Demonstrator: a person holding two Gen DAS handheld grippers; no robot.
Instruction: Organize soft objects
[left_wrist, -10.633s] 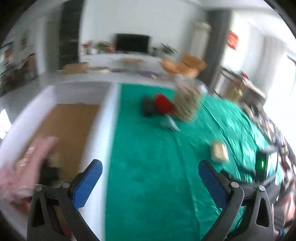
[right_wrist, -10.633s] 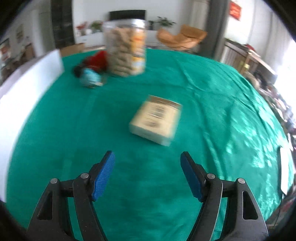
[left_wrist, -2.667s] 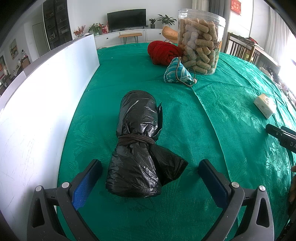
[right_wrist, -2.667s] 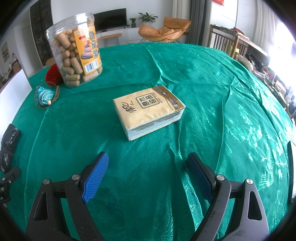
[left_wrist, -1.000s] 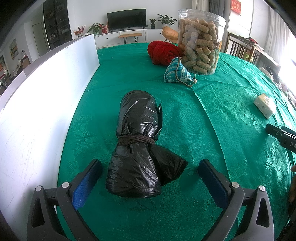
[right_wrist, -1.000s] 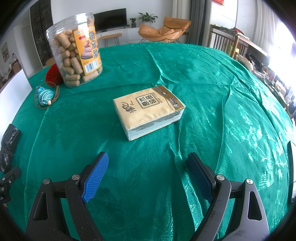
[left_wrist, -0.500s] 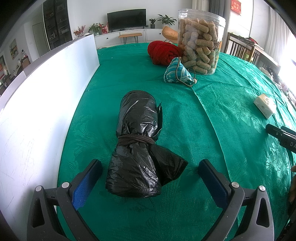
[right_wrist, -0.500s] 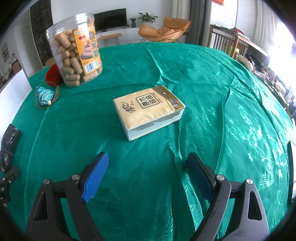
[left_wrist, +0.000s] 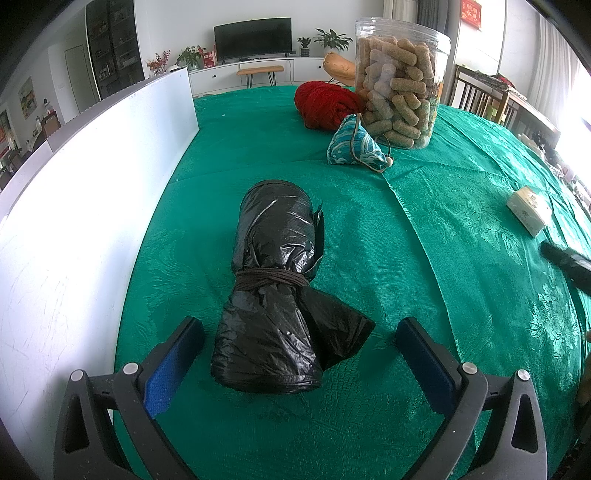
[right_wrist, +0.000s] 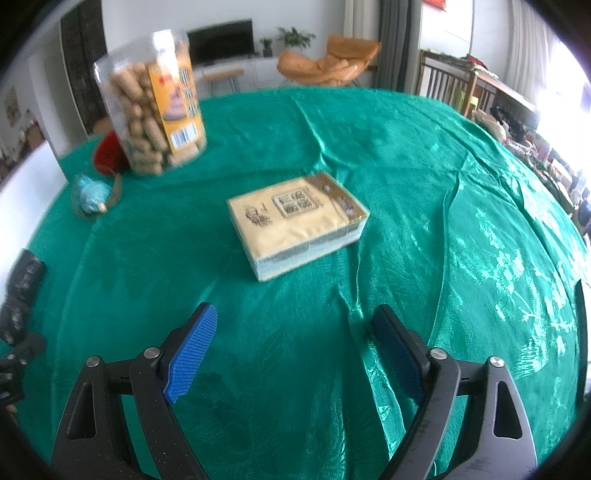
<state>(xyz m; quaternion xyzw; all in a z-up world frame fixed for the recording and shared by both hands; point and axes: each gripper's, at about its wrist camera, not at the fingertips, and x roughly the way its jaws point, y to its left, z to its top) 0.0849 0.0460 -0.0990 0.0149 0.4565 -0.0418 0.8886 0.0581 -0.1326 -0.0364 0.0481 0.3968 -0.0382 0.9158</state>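
Right wrist view blurs, right gripper (right_wrist: 293, 336) starting toward the tissue pack (right_wrist: 295, 223), jaws wide; left gripper (left_wrist: 295, 350) unmoved, jaws wide around the black bag (left_wrist: 275, 284).

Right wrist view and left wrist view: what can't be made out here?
- Jar label: motion blur, right view.
- Black bag: cut off by the left edge, right view.
- Tissue pack: too small to read, left view.
- Box interior: hidden by its white wall, left view.
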